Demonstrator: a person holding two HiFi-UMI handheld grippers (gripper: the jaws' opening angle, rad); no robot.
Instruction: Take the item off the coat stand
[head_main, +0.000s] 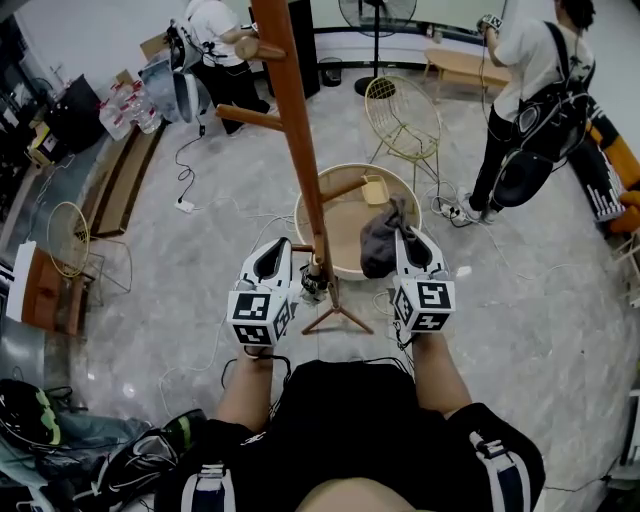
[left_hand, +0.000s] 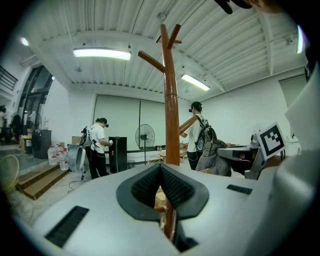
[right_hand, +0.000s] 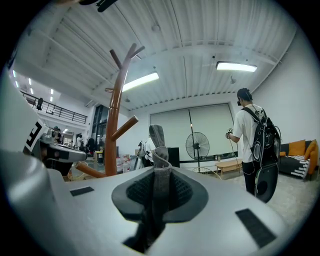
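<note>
The wooden coat stand (head_main: 295, 100) rises between my two grippers, its feet on the floor just ahead of me. A grey fabric item (head_main: 378, 245) hangs to the right of the pole, clear of its pegs. My right gripper (head_main: 408, 238) is shut on a strap of this grey item (right_hand: 157, 137), which sticks up between the pads of the right gripper (right_hand: 161, 170). My left gripper (head_main: 275, 250) is just left of the pole. The left gripper (left_hand: 161, 167) has its pads together with nothing held; the coat stand (left_hand: 170, 100) stands behind it. From there the grey item (left_hand: 215, 157) shows at the right.
A round beige tub (head_main: 350, 168) sits on the floor behind the stand, with a yellow wire chair (head_main: 400, 115) beyond it. One person (head_main: 530, 90) stands at the far right, another (head_main: 215, 40) at the back left. Cables trail over the floor; boxes and bags line the left side.
</note>
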